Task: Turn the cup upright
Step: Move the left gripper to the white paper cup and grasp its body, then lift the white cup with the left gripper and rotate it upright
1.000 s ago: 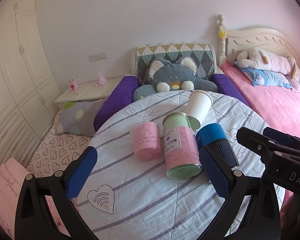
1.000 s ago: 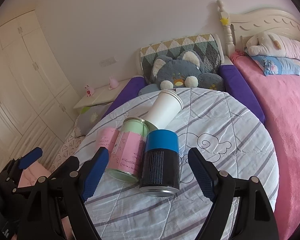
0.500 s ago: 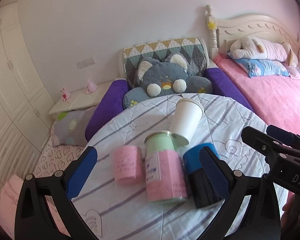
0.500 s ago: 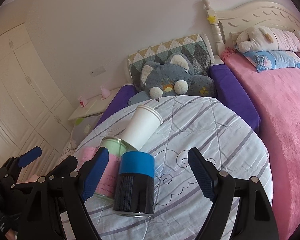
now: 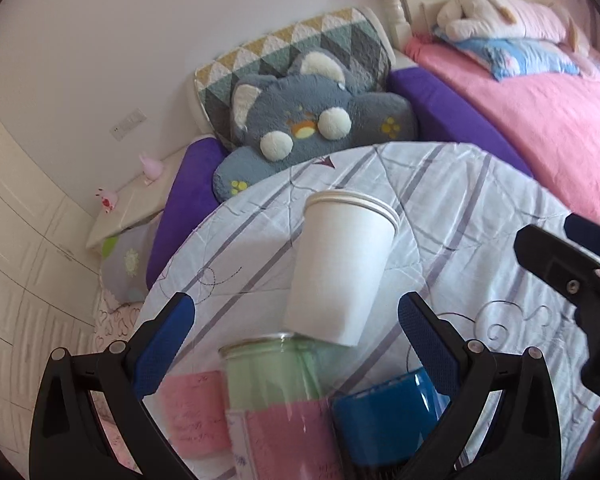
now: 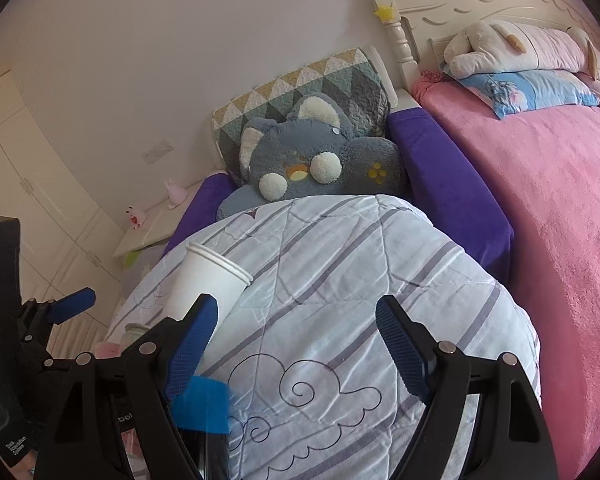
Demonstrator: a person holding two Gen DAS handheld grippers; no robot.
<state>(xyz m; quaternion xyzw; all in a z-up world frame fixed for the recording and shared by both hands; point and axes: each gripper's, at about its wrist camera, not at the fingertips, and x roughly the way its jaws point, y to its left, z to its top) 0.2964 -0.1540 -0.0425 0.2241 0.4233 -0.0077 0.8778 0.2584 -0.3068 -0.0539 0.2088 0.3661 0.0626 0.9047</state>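
A white paper cup (image 5: 338,266) lies on its side on the striped cloth of the round table (image 5: 480,208), its rim pointing away from me and its base resting against a green jar (image 5: 268,376). My left gripper (image 5: 296,332) is open, its jaws wide on either side of the cup's base, not touching it. In the right wrist view the cup (image 6: 210,284) is at the left, behind the left finger. My right gripper (image 6: 296,344) is open and empty over bare cloth to the right of the cup.
A green jar with a pink label, a pink cup (image 5: 192,412) and a blue-topped black can (image 5: 384,416) lie close below the white cup. A grey cat cushion (image 5: 312,128) and purple bolster (image 5: 448,116) lie behind the table. A pink bed (image 6: 560,184) is on the right.
Both grippers have moved forward over the table. The left one has come up to the white cup; the jars and can have slid to the bottom of both views.
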